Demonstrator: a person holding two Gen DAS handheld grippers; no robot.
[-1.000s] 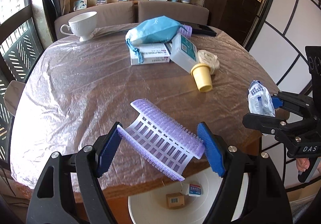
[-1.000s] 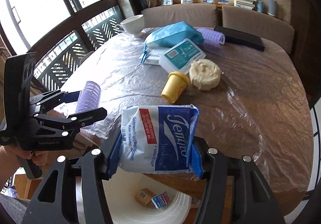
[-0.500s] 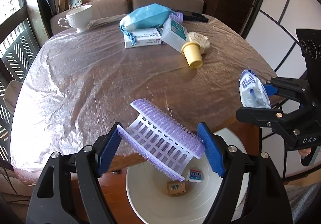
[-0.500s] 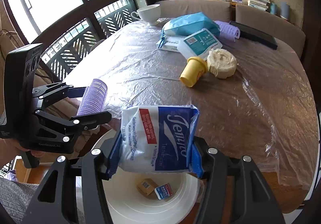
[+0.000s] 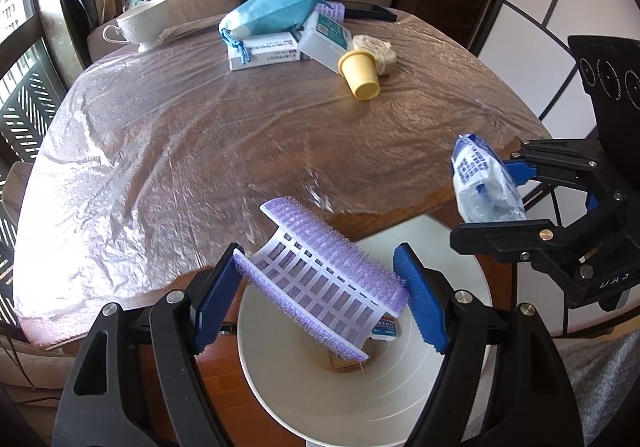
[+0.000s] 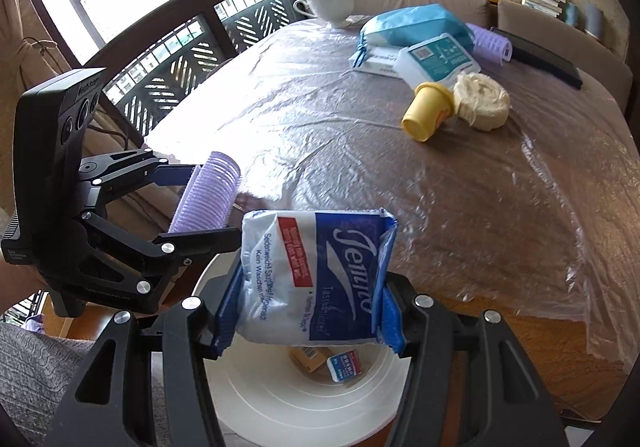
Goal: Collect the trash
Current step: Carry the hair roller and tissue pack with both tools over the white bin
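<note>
Since a second ago both your grippers have carried past the table's near edge and now hang over the white bin (image 5: 400, 407). Your left gripper (image 5: 320, 295) clamps the split purple hair roller (image 5: 324, 279) partway open; your right gripper (image 6: 308, 311) pinches the blue-white tissue pack (image 6: 316, 275). Two small boxes (image 6: 328, 361) lie at the bin's bottom, leaving room around them

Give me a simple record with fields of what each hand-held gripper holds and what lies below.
left hand-held gripper: shut on a purple bristly plastic hair roller
right hand-held gripper: shut on a white and blue plastic tissue pack
below both: round white plastic bin on the floor beside the table
in the bin: small brown cardboard box, small blue and white packet
</note>
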